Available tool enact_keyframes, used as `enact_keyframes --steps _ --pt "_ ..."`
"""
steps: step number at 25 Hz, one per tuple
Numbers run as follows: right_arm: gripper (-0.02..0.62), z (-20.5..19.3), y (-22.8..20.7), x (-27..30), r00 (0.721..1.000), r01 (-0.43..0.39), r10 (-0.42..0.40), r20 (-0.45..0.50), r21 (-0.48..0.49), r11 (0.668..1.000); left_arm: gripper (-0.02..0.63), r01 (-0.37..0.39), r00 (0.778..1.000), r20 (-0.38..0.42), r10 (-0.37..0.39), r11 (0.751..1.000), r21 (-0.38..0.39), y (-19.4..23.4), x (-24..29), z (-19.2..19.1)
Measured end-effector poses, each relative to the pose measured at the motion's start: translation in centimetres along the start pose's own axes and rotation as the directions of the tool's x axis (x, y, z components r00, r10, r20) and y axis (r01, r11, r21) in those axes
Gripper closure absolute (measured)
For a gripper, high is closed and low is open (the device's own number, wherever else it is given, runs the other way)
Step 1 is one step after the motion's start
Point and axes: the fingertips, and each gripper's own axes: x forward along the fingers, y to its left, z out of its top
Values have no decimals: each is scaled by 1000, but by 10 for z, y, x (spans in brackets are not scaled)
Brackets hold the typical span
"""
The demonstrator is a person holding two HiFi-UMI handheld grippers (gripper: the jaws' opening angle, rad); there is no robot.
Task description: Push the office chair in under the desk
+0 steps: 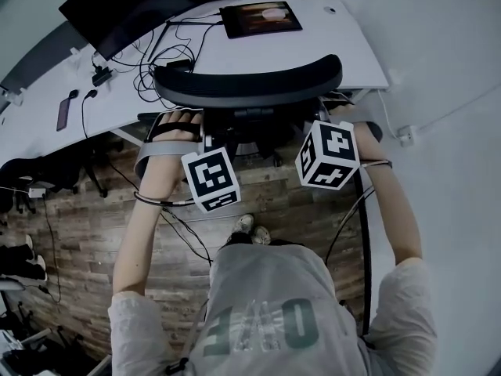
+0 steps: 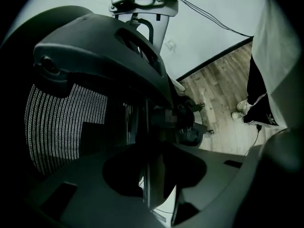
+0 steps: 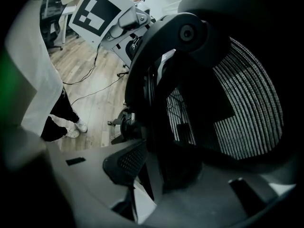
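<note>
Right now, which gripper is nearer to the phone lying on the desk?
Left. The left gripper grips the office chair on the side toward the phone; the right gripper grips its opposite side, farther away.

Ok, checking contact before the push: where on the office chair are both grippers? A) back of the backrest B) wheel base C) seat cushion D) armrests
A: the left gripper and right gripper both clamp the rear of the mesh backrest of the office chair.
</note>
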Motion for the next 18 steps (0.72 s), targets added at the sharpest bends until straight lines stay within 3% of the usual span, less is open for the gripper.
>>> enact_keyframes --steps 18 --pt "488 8 -24 23 1000 16 -16 -17 4 1000 469 -11 1000 -17 11 1000 -4 21 25 -15"
